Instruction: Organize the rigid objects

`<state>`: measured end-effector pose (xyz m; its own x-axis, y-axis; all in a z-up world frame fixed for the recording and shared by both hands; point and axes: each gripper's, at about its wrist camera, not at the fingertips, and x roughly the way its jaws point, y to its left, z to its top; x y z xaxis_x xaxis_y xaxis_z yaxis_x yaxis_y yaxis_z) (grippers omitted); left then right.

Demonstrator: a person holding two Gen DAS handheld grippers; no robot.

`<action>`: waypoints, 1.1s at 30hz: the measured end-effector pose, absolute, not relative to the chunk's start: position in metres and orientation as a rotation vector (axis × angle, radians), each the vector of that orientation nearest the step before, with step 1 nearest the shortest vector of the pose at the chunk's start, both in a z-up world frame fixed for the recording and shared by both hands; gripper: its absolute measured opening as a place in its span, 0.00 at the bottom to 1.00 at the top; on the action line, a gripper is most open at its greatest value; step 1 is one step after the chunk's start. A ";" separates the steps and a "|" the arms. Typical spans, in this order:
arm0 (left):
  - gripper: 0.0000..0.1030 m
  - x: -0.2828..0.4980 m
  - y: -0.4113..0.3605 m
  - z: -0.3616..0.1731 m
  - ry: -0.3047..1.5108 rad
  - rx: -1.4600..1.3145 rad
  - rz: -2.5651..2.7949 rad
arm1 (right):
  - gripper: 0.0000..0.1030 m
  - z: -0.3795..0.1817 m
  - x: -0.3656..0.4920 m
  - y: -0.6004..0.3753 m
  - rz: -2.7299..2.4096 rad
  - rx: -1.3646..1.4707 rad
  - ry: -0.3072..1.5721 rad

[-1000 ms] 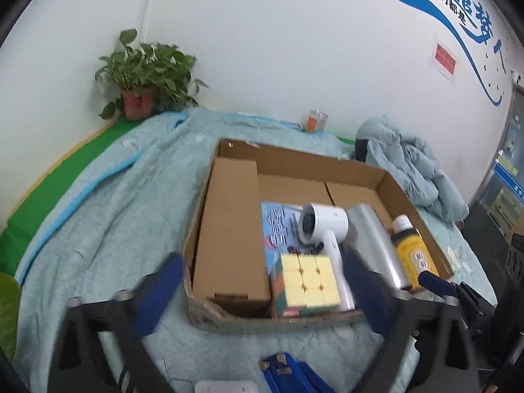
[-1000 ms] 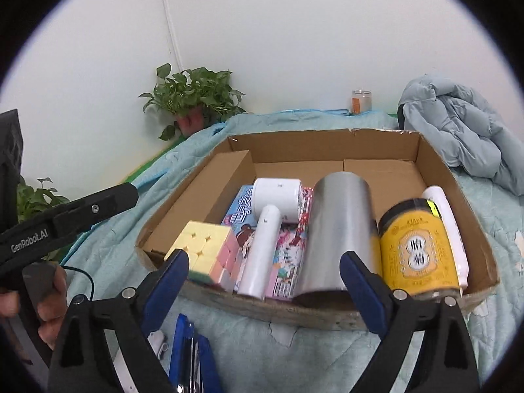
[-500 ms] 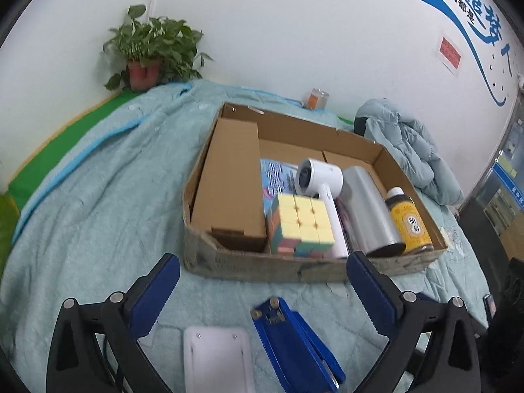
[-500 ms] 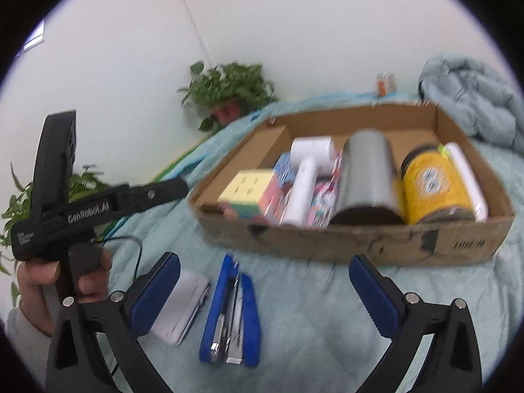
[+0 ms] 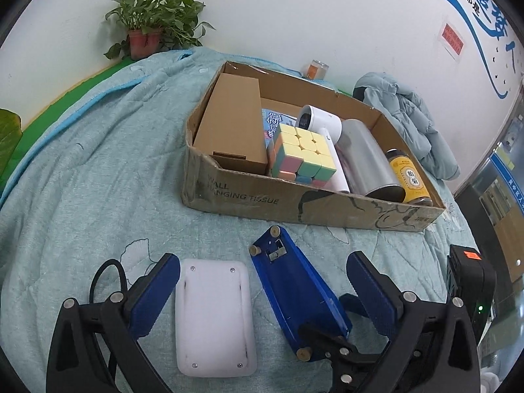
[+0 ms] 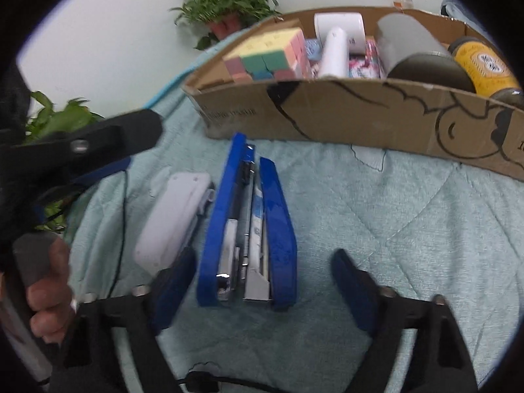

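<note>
A blue stapler [image 6: 249,229] lies on its side on the teal quilt, next to a flat white device [image 5: 213,317]. My right gripper [image 6: 263,288] straddles the stapler's near end. Its jaws are closing; the right pad stands apart from the stapler and the left pad is close beside it. My left gripper [image 5: 262,294] is wide open low over the quilt, with both the white device and the stapler [image 5: 294,294] between its fingers, untouched. Behind them stands the cardboard box [image 5: 294,203] holding a pastel cube [image 5: 301,154], a white hand-held appliance [image 5: 319,124], a silver cylinder [image 5: 366,160], a yellow jar [image 5: 409,177] and a brown carton [image 5: 232,124].
A person's hand [image 6: 49,278] holds the left gripper at the left of the right wrist view. A black cable [image 5: 104,271] lies by the white device. A potted plant [image 5: 154,32], a small jar [image 5: 316,70] and a bundled jacket [image 5: 409,114] sit by the wall.
Both grippers have pulled back from the box and sunk toward the quilt. The left jaws have spread wider. The right jaws have narrowed around the stapler.
</note>
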<state>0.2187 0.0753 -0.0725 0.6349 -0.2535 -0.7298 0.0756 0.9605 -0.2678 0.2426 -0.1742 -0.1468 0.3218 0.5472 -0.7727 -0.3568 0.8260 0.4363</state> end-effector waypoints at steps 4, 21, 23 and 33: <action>0.99 0.218 0.075 -0.070 0.866 -0.239 -0.201 | 0.50 -0.143 0.239 -0.160 0.604 0.148 1.052; 0.99 0.236 0.008 -0.090 0.985 -0.271 -0.424 | 0.44 -0.142 0.222 -0.262 0.342 -0.059 0.954; 0.99 0.237 -0.002 -0.092 0.996 -0.272 -0.448 | 0.44 -0.140 0.223 -0.271 0.268 -0.128 0.939; 0.99 0.245 -0.012 -0.098 1.054 -0.303 -0.496 | 0.74 -0.124 0.175 -0.225 0.480 -0.253 0.774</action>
<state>0.2447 -0.0116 -0.0980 0.3996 -0.5261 -0.7507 0.2433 0.8504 -0.4665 0.1748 -0.2250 -0.1241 0.6153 0.3207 -0.7201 -0.5024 0.8635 -0.0448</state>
